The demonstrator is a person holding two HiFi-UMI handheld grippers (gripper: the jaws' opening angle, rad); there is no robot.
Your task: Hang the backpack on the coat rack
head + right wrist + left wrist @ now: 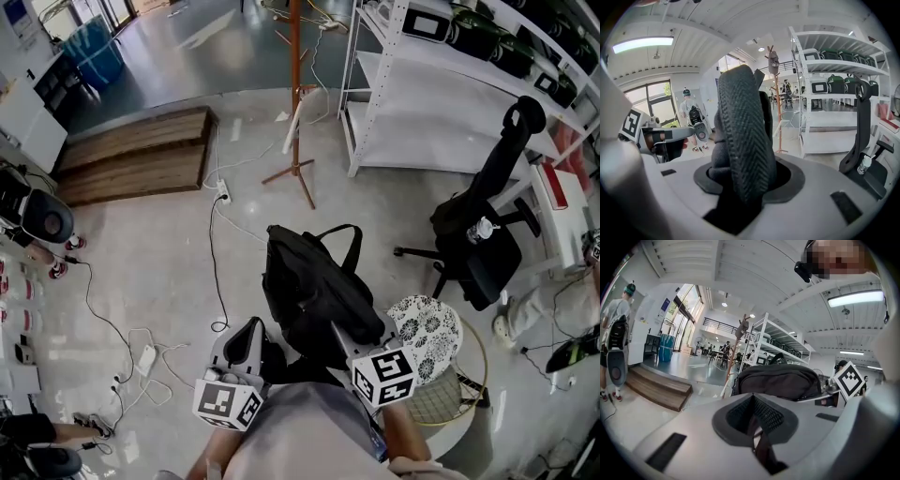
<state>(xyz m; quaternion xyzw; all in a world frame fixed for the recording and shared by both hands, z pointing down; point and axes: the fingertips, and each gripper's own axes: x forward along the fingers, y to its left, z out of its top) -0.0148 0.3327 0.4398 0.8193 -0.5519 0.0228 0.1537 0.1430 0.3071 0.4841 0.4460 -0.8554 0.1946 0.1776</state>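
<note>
The right claw [745,176] is clenched on the backpack's [314,286] wide strap [740,126]. The left claw [753,416] is pinched tight on a thin strap [765,454]. The backpack is held up between the 2 claws, above the floor [159,253]. The coat rack [295,94] stands well apart, beside the shelves [441,103].

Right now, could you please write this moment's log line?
left claw: shut on black fabric backpack; right claw: shut on strap; brown wooden coat rack: ahead
</note>
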